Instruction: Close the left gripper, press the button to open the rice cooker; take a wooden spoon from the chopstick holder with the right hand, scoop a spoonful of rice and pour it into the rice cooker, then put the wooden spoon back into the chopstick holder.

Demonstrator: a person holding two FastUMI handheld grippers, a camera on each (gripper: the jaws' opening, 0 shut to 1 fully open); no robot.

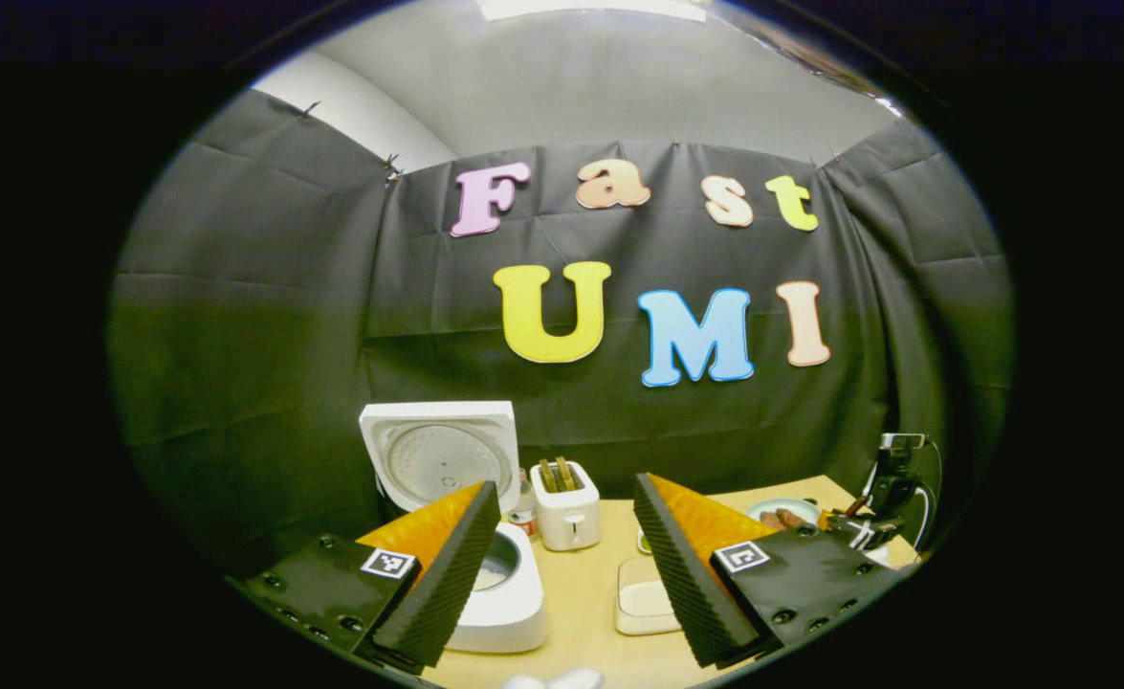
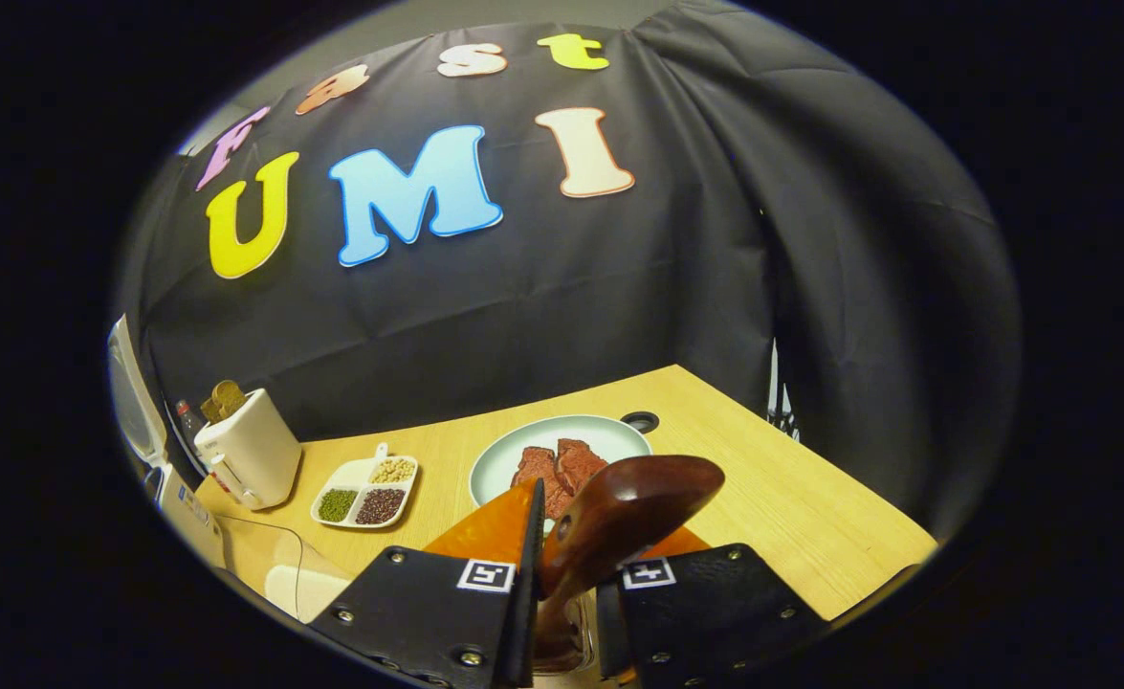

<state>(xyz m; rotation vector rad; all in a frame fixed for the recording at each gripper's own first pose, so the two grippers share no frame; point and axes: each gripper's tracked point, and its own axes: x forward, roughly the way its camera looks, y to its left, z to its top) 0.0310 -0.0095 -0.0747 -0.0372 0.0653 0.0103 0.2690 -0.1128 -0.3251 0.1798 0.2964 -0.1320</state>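
Observation:
The white rice cooker [image 1: 509, 612] stands open at the left, its lid [image 1: 439, 457] raised upright. My left gripper [image 1: 564, 486] is open above the table's near side, with nothing between its fingers. A shallow pale container [image 1: 643, 601] lies beside the cooker. My right gripper [image 2: 609, 541] is shut on the dark wooden spoon [image 2: 643, 490], whose bowl points up and away over the table. Something clear [image 2: 562, 643] sits just below the spoon's handle; I cannot tell what it is. From the left gripper view the right gripper [image 1: 866, 524] is small at the far right.
A white toaster [image 1: 566, 505] [image 2: 248, 448] stands at the back beside the cooker. A divided dish of beans [image 2: 367, 493] and a plate [image 2: 523, 442] with meat slices lie mid-table. The table's right edge [image 2: 829, 498] runs close to the booth wall.

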